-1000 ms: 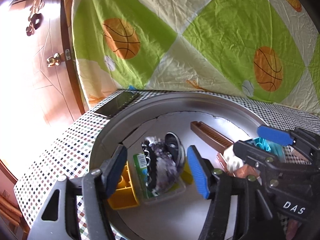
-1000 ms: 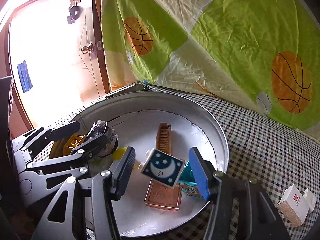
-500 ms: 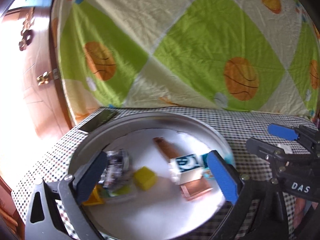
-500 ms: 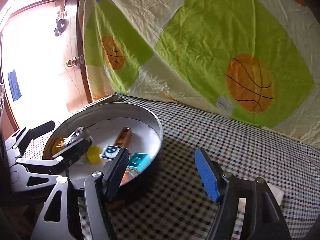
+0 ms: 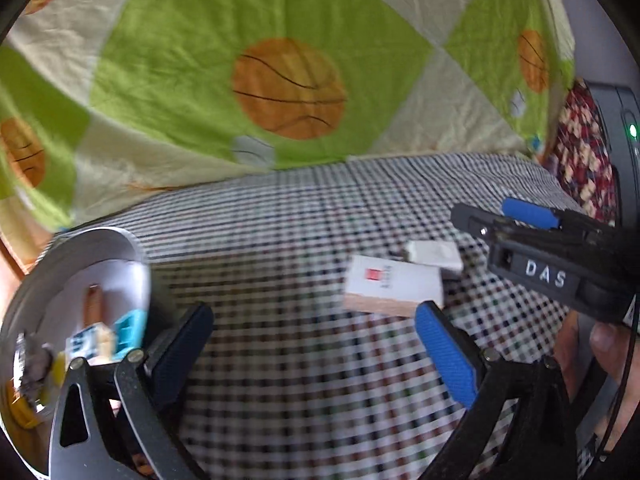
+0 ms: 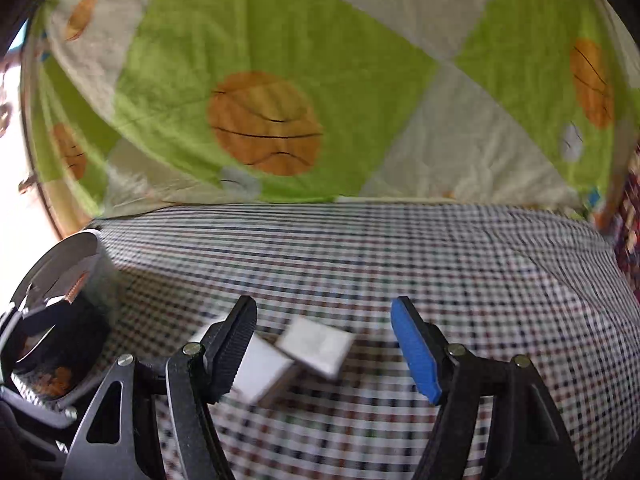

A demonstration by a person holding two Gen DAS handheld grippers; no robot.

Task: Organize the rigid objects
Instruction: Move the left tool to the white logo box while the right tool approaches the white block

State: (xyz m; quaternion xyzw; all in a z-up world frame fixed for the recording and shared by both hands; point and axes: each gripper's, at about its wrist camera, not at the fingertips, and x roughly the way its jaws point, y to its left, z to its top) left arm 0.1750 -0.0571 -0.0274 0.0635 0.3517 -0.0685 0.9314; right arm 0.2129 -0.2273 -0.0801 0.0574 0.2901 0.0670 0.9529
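Checked counter [image 5: 304, 216] carries everything. Round metal pan [image 5: 80, 248] at its left edge w/ blocks inside, blurred. White block [image 5: 394, 286] & small white piece [image 6: 316, 346] lie touching, well right of pan. Left gripper [image 5: 316, 344] spread wide, empty. Right gripper [image 6: 324, 344] apart, nothing pinched, above the small white piece.

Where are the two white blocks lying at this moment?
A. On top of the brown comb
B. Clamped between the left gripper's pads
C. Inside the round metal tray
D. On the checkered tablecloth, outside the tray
D: the two white blocks lie side by side on the checkered tablecloth, well clear of the round metal tray at the left edge, and no gripper pad touches them.
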